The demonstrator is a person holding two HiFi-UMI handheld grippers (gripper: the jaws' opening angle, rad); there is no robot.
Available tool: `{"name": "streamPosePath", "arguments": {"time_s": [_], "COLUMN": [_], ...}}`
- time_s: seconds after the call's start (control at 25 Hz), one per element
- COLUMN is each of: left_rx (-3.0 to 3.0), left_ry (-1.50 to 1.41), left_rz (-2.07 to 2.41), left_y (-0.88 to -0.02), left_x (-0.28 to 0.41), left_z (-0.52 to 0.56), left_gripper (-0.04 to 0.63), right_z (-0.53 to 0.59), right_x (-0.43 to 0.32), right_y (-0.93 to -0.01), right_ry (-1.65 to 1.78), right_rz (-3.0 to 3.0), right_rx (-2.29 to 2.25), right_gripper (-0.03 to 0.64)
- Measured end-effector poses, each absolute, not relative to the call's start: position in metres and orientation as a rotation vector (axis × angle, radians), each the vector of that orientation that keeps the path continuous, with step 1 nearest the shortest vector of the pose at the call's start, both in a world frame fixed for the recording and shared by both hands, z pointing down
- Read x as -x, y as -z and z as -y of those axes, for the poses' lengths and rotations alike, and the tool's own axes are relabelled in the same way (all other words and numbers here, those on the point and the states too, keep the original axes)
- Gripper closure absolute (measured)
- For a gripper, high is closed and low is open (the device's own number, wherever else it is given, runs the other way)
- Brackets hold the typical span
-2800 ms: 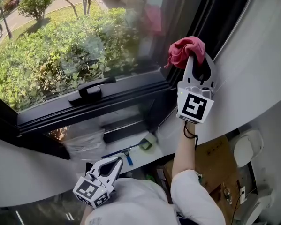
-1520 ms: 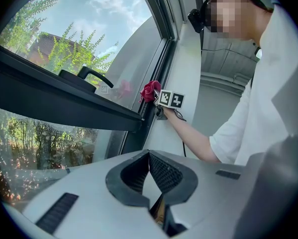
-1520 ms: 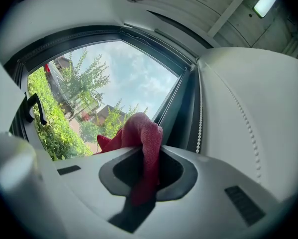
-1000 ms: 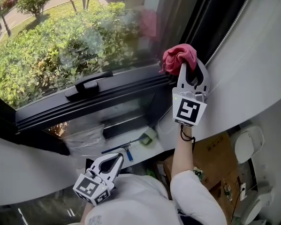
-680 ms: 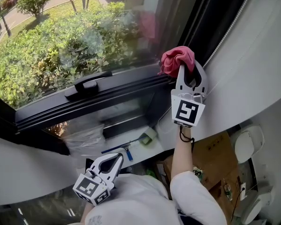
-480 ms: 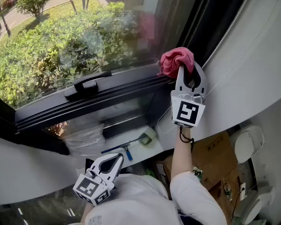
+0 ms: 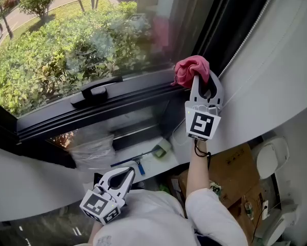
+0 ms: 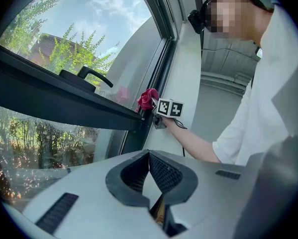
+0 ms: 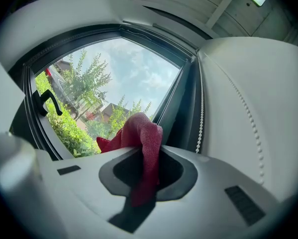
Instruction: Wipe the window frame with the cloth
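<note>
So here's how things sit. The red cloth (image 7: 190,69) is bunched up and pinched in the right tongs (image 7: 204,81). The jaws are closed down on a fold of it, with the rest of the wad poking out past the tips. In the right gripper view a strip of the fabric can be seen running back through the jaw opening, so it's properly clamped, not just resting there.

The wad is parked in the corner of the window frame (image 7: 117,104), right where the dark horizontal rail meets the upright, and it looks to be touching the rail's right end. The bead chain (image 7: 256,24) hangs just to the right of that corner.

The bit that matters for the next stroke: the rail's long axis runs away to the left and slightly down from the cloth, towards the window handle (image 7: 95,91). So a wipe along it would probably be dragged leftwards. The upright could be followed instead, up and to the right. Which of the two comes next can't be told from this.

The left tongs (image 7: 126,174) are held low near the body, well apart from the frame. The jaws are closed and nothing is held between them. The right side is clearly the nearer one, so the job is best left to it.
</note>
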State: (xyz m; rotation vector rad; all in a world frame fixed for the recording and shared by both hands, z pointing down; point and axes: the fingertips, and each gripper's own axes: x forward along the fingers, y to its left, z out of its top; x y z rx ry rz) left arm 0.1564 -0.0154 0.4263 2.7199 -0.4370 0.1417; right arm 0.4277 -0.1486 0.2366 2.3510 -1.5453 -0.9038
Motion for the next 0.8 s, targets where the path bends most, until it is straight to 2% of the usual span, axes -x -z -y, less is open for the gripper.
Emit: {"name": "streamPosePath", "arguments": {"time_s": [0.8], "left_rx": [-2.73], "left_ry": [-0.137], "left_rz": [0.413], "left_y": [-0.425], "left_x": [-0.158], "left_z": [0.016], "left_gripper": [0.586], "right_z": [0.149], "right_x": [-0.428], "right_y": [-0.276], "right_ry": [0.817], "right_rz": [1.507], "right_rx": [-2.315], "right_gripper": [0.551]}}
